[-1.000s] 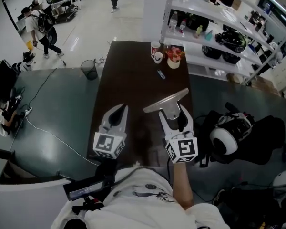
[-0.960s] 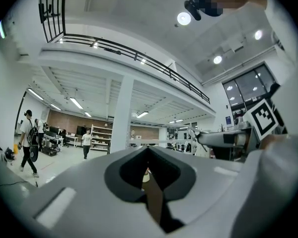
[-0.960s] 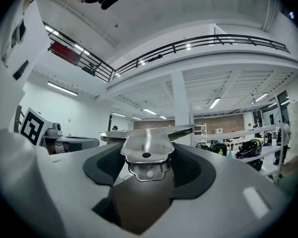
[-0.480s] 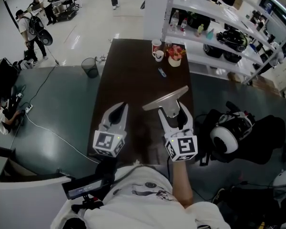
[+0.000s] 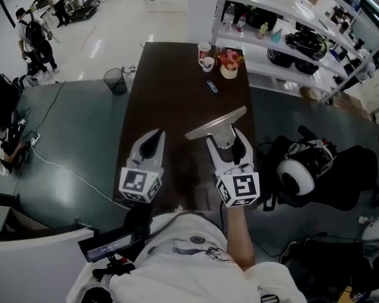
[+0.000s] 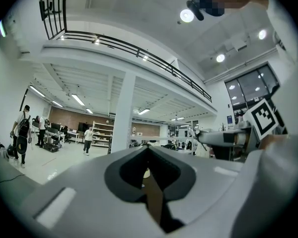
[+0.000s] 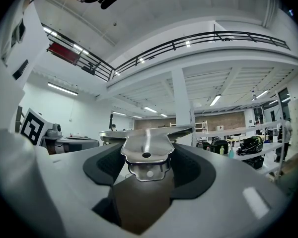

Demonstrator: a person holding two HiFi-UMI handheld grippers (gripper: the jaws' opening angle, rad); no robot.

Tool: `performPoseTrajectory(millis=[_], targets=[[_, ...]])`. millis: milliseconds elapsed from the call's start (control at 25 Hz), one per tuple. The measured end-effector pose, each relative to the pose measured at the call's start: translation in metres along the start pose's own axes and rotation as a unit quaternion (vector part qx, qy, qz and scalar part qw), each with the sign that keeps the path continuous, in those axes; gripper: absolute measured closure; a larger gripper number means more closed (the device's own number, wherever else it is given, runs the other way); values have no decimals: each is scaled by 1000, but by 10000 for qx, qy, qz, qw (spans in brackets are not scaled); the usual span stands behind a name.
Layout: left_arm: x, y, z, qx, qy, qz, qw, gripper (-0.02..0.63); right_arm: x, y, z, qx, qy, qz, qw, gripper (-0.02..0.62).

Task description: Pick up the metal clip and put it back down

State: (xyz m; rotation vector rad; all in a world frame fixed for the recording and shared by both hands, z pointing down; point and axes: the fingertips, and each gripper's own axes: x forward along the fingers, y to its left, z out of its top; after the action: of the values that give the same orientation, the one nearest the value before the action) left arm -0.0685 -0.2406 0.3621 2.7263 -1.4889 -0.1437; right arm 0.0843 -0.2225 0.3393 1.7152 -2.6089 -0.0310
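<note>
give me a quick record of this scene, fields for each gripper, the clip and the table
left gripper: fingers together, nothing between them
right gripper: fingers closed on the metal clip
metal clip: gripped by its base, long bar lying across in front of the fingers, held up off the table
table: dark brown; mugs and a small blue item at the far end
task stage: clip picked up, not yet set down

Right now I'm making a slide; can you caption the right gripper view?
Right gripper clamped on the metal clip, brown table showing below its jaws.
</note>
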Motion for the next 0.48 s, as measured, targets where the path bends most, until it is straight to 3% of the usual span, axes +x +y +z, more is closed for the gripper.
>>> performPoseTrajectory(millis=[480], targets=[[-1,2,-9,-75,131,1,9999,609,2,0,-14,68,192,-7,9998,307]])
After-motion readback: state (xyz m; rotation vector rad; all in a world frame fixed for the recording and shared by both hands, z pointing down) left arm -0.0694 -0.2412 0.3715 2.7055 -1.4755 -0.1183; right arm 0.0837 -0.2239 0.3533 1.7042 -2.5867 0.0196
